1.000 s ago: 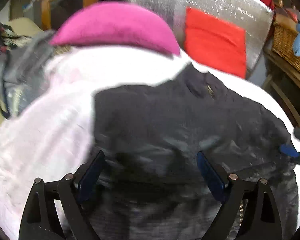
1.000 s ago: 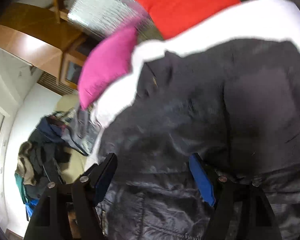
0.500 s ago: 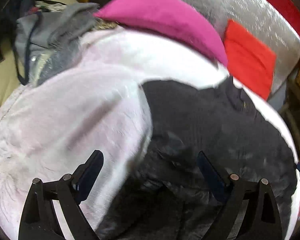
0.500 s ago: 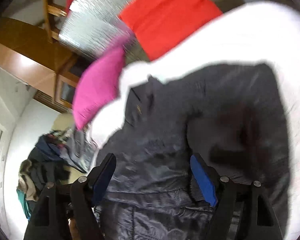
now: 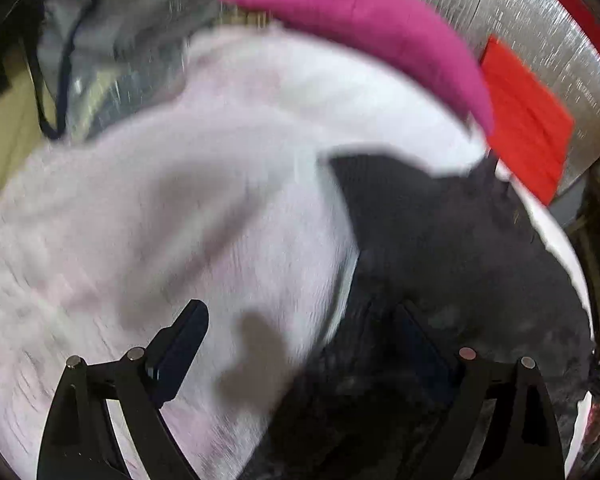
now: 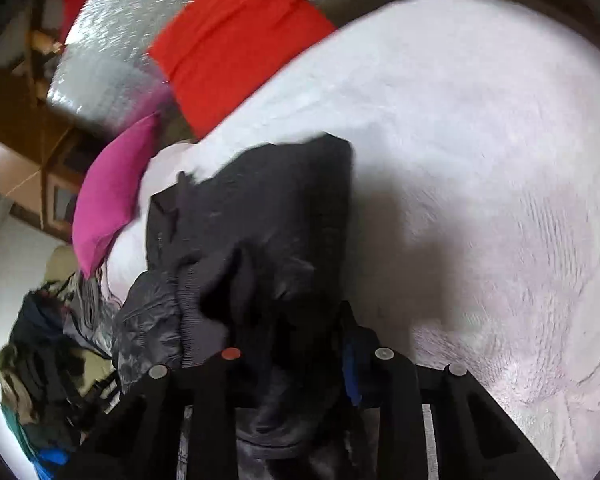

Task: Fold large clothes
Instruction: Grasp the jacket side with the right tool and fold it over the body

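Observation:
A black padded jacket point(image 5: 452, 248) lies on a pale pink bed cover point(image 5: 180, 208). In the left wrist view my left gripper point(image 5: 300, 336) is open, low over the jacket's left edge, its right finger over the black cloth. In the right wrist view my right gripper point(image 6: 288, 344) has closed in on a bunched fold of the jacket point(image 6: 260, 224) and lifts it off the cover point(image 6: 480, 140).
A magenta pillow point(image 5: 364, 28) and a red cushion point(image 5: 528, 120) lie at the head of the bed against a silver padded board point(image 5: 512, 20). A pile of grey and dark clothes point(image 6: 48, 344) sits beside the bed.
My right gripper closed from open onto the jacket and pulled it up into a bunch. My left gripper moved left, off the jacket's middle towards its edge over the cover.

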Available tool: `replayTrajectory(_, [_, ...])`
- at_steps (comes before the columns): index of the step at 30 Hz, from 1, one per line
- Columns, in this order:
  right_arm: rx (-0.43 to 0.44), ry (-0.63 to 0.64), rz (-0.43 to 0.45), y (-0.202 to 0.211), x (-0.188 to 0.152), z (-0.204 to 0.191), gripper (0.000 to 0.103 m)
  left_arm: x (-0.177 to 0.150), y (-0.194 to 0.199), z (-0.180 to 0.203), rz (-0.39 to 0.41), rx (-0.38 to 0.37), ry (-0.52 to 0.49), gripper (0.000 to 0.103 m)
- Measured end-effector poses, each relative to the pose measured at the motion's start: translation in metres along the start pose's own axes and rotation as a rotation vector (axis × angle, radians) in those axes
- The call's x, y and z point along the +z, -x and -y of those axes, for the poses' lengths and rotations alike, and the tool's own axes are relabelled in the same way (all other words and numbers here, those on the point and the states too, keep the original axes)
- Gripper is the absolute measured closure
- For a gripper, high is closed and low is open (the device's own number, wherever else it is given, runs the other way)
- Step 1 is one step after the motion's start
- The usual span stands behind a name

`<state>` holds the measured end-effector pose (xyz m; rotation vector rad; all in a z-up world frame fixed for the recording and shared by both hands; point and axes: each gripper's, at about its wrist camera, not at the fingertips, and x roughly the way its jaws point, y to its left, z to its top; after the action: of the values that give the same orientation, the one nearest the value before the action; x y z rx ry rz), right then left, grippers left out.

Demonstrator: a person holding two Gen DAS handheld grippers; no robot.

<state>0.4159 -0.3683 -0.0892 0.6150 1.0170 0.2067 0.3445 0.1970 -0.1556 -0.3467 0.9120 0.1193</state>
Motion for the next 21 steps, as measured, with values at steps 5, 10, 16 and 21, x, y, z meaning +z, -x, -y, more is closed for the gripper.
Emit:
replayTrajectory(5, [0.041, -0.064, 0.071, 0.005, 0.029, 0.007, 0.018, 0.040, -0.006, -0.002, 0.019, -0.132, 0.020, 0.009])
replayTrajectory(10, [0.047, -0.081, -0.003, -0.034, 0.049, 0.013, 0.052, 0.058, -0.061, 0.016, -0.075, -0.174, 0.006, 0.014])
replayTrajectory(16, [-0.076, 0.071, -0.026, -0.043, 0.048, 0.004, 0.081, 0.060, -0.098, 0.042, -0.136, -0.092, -0.200, 0.073])
replayTrajectory(21, [-0.107, 0.033, 0.073, -0.011, 0.040, 0.016, 0.028, 0.058, -0.070, 0.027, -0.095, -0.114, -0.105, 0.044])
